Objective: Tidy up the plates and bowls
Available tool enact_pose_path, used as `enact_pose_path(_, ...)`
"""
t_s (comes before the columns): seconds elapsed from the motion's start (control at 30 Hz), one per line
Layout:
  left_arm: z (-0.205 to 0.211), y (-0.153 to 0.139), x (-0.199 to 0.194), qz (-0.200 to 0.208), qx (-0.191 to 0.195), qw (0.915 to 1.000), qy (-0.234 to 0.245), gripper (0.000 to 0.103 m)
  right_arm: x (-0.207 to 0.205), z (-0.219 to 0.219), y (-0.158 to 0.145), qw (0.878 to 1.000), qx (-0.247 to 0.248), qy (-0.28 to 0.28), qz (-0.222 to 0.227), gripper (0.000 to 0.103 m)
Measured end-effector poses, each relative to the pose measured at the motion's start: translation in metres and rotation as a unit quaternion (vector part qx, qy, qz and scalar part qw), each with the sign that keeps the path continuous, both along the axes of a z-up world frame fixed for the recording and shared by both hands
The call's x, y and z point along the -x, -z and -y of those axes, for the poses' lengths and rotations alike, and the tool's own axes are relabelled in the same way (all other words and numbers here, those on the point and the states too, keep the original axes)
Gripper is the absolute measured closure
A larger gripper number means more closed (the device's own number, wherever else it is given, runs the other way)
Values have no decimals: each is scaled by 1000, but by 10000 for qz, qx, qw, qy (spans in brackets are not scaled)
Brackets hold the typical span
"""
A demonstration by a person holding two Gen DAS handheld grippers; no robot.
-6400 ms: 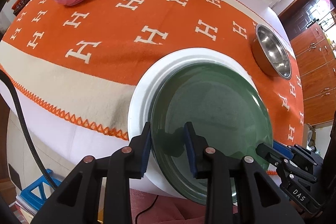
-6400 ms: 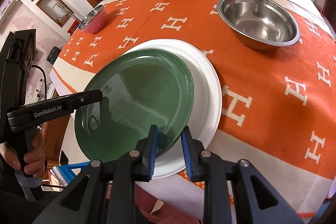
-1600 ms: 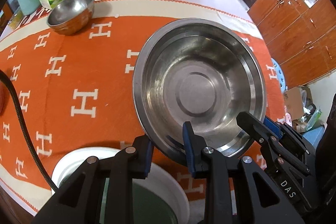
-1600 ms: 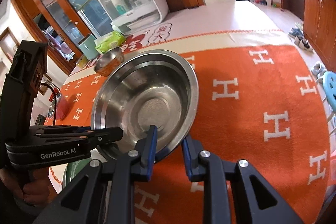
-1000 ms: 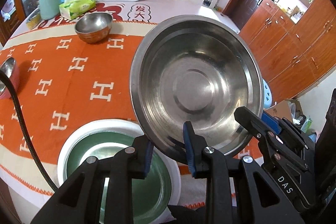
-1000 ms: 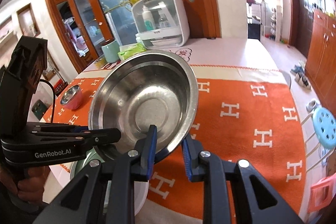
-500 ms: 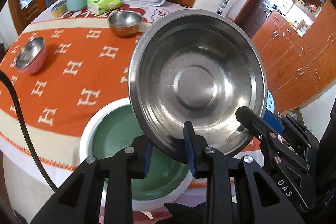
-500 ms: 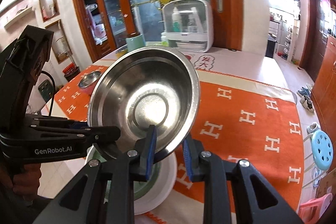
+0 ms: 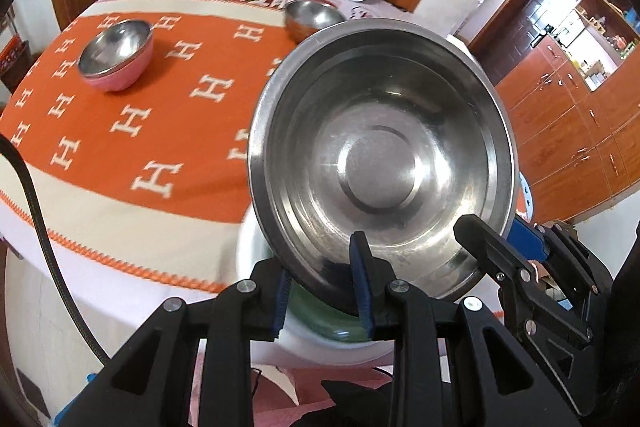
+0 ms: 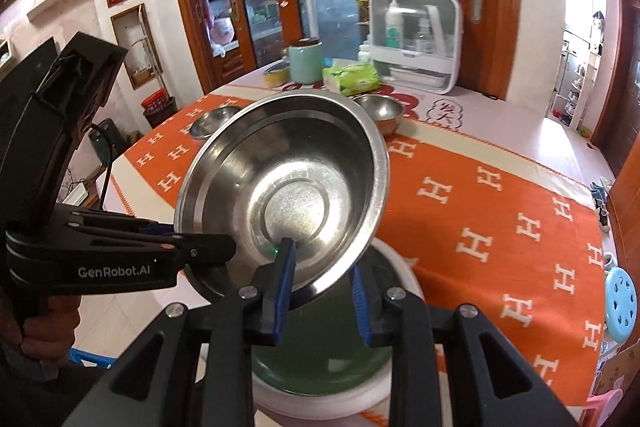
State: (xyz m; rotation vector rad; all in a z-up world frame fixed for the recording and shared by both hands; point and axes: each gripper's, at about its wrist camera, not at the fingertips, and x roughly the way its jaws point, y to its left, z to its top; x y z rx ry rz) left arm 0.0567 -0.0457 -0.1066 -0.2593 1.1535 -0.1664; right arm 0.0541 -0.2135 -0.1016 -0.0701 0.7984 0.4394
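Lifted off the counter point(image 9: 120, 227) now — we've got the big steel bowl point(image 9: 380, 163) pinched by both hand-held grippers, left point(image 9: 322, 291) and right point(image 10: 320, 291), hovering over the green plate point(image 10: 320, 347), probably stacking next.

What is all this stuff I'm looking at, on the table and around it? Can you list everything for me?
Large steel bowl: one, silver, held tilted in the air above the plates.
Green plate: one, dark green, lying on the white plate.
White plate: one, at the table's near edge.
Pink bowl: one, pink outside, steel inside, far left on the cloth.
Small steel bowl: one, silver, far side of the cloth.
Tablecloth: one, orange with white H marks.
Tissue pack: one, green, beyond the cloth.
Jar: one, pale green, beside the tissues.
Storage box: one, white, at the back.
Left gripper: black, blue pads, gripping the bowl's rim.
Right gripper: black, blue pads, also gripping the rim.
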Motion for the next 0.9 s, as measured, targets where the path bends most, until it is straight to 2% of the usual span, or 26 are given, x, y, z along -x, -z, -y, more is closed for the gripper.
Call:
enact_pose_path(0.17,-32,5,-3,-211,-58,9998,-6,77,1,-28,3,9999,81,-18,-81,74)
enact_pose_path(0.5,-93,21,-13,-593,-257,9977,197,77,-16,-80,24,9984,-120,137,-531,74)
enact_pose_path(0.9,-139,56,-39,-1117,-522,9872,1015,76,-23,-130,59,9896,-340,868,-1094,70)
